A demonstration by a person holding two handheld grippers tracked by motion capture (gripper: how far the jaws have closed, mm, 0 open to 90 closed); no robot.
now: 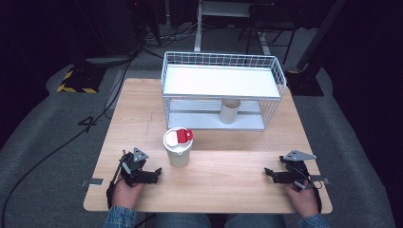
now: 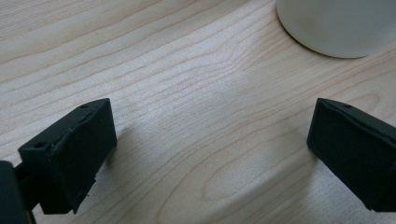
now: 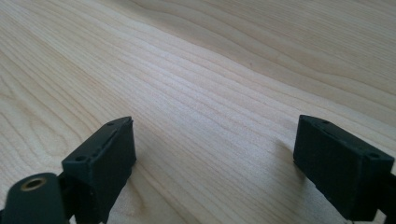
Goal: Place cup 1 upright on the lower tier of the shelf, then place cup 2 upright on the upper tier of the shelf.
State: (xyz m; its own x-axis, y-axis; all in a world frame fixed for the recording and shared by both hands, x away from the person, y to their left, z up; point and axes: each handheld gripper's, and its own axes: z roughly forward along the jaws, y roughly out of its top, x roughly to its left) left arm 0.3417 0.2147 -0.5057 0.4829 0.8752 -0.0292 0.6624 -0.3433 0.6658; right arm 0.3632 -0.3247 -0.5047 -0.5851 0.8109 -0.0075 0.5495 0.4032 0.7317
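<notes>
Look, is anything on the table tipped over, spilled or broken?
Nothing stands out. The lidded cup stands upright on the table, the other cup stands upright inside the wire rack, and no spill shows on the wood.

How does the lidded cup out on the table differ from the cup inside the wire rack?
The lidded cup stands in the open on the table, between the rack and the left tool; the rack cup stands on the lower level of the wire rack, under its shelf. The lidded cup carries a white lid with a red tab; the rack cup shows none. Both are pale and upright.
</notes>
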